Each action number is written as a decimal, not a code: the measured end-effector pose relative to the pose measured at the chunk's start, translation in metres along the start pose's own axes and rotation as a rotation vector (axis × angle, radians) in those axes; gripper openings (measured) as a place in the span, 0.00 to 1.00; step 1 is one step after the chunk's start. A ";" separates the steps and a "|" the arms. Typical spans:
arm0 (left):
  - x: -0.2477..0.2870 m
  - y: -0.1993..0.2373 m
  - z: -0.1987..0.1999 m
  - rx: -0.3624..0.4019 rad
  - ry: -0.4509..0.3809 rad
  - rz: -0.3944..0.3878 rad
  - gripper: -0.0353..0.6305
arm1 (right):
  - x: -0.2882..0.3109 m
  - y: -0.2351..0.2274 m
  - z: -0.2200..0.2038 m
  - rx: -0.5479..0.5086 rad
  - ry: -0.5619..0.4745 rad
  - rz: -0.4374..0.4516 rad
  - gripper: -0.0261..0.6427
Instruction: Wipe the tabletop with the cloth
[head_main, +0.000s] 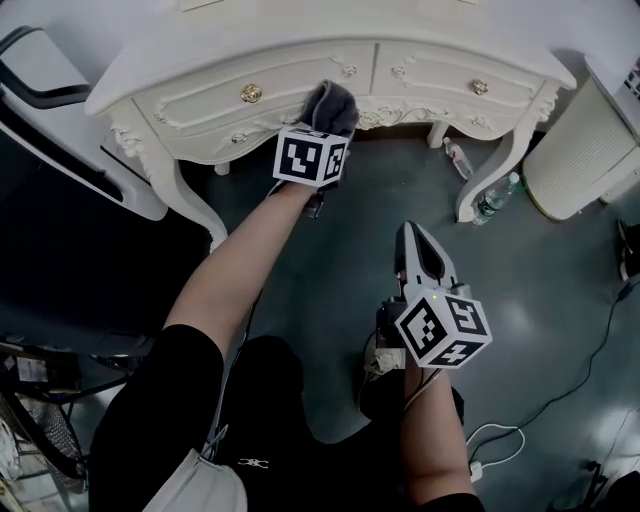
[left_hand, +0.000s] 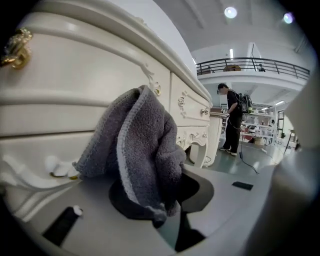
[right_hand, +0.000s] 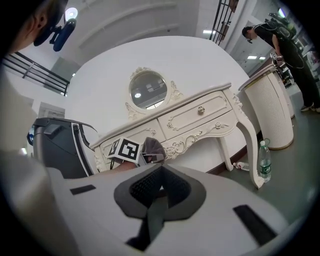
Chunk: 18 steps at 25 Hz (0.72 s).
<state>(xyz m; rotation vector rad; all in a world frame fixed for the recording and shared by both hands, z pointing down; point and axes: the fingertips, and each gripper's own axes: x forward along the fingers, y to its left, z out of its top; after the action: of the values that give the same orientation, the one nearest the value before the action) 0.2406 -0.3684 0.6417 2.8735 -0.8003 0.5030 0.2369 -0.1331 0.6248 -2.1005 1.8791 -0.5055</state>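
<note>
Left claw (head_main: 324, 122) pinches the grey terry cloth (head_main: 332, 103), which is bunched over its tips. The drawer front (head_main: 200, 100) is just ahead of it, so the cloth sits below the counter (head_main: 150, 68) top, not on it. Right claw (head_main: 420, 250) hangs low behind, pressed together, nothing in it (best kept clear). To wipe well: raise cloth over the edge, lay the wad flat, use even pressure & long overlapping strokes, w/ a firm pinch.

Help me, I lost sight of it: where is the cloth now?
Head view, centre top: the cloth is gripped in the left tool, by the table's drawer front, just right of the left knob.
</note>
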 end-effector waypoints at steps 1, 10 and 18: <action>0.006 -0.005 0.001 0.002 0.009 -0.007 0.19 | 0.001 -0.001 0.001 -0.009 -0.001 -0.001 0.05; 0.023 -0.019 0.000 0.050 0.049 -0.007 0.19 | 0.007 -0.002 0.007 -0.017 -0.016 0.015 0.05; -0.023 -0.039 -0.007 -0.016 -0.017 -0.054 0.19 | 0.018 0.019 -0.002 -0.041 -0.001 0.037 0.05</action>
<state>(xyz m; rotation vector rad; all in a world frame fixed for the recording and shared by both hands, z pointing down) 0.2408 -0.3231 0.6393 2.8796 -0.7230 0.4636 0.2203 -0.1529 0.6196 -2.0874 1.9396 -0.4610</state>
